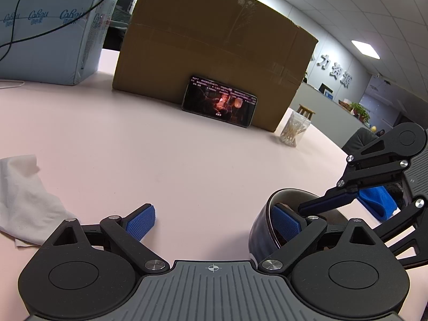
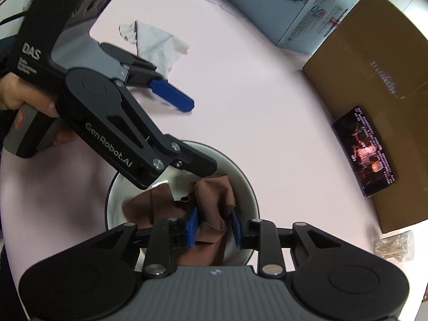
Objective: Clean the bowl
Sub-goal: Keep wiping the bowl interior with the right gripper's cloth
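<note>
1. The bowl (image 2: 240,176) sits on the pink table (image 2: 267,101) near its edge, directly under both my grippers, with a brown cloth (image 2: 211,200) bunched inside it.
2. My right gripper (image 2: 214,226) points steeply down into the bowl, its blue pads a little apart on either side of a fold of the cloth; they look slack on it rather than clamped.
3. My left gripper (image 1: 214,219) stands wide apart, 1 finger inside the bowl against the near wall, the other out over bare table, so the rim is not pinched.
4. Risk: with the bowl only propped by 1 finger, a sideways wipe could slide or tip it toward the table edge.
5. Risk: the loosened cloth may slip out and leave the pads scraping bare ceramic, or bunch up and miss the wall.
6. Risk: the 2 grippers crowd the same small opening, and a wide stroke could knock them together.
7. Around: a crumpled white tissue (image 2: 157,42) lies beyond the left gripper; a phone (image 2: 363,152) playing video leans on a cardboard box (image 2: 374,67); a jar of cotton swabs (image 2: 396,246) stands near the box. All are well clear of the bowl.
</note>
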A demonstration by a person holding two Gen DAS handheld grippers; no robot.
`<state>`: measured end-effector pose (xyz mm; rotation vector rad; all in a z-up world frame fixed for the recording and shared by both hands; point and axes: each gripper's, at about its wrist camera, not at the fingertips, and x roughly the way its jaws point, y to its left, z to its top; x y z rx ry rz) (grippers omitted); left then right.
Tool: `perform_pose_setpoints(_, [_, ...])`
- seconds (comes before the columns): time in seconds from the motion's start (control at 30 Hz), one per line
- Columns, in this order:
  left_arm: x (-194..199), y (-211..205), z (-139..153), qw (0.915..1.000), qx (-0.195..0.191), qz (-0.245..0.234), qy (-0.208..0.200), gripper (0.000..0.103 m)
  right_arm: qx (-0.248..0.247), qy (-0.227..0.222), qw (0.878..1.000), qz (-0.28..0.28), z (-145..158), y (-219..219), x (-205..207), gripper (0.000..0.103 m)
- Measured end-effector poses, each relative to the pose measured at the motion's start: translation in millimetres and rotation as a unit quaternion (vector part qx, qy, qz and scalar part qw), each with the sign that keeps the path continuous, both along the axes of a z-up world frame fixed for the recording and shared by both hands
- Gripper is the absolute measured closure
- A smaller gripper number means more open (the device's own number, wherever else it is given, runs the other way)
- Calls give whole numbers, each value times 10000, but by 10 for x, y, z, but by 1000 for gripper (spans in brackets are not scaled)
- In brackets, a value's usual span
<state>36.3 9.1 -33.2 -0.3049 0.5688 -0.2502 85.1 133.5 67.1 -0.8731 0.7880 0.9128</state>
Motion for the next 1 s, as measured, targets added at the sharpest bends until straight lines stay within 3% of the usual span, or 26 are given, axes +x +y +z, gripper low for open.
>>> perform_pose_setpoints(0.13, [-2,-2,0,10000,2,0,-1,7,109,58,9999,61,31,-7,-11,58])
perform_pose_setpoints(0.37, [1,-1,1,10000,-2,-2,0,7,-17,261,9996,121,-34,71,-2,57])
perform_pose_setpoints(0.6, [2,-3,-1,10000,0,-3,-1,7,73,520,9986,86,-60,99,47,68])
perform_pose_setpoints(0.73, [2,-3,-6,10000,2,-4,-2,7,-85,326,9994,20,-91,123,55,83])
perform_pose_setpoints(1.0, [5,-18,-3,10000,5,-5,-1,7,-161,261,9995,19,-120,116,49,87])
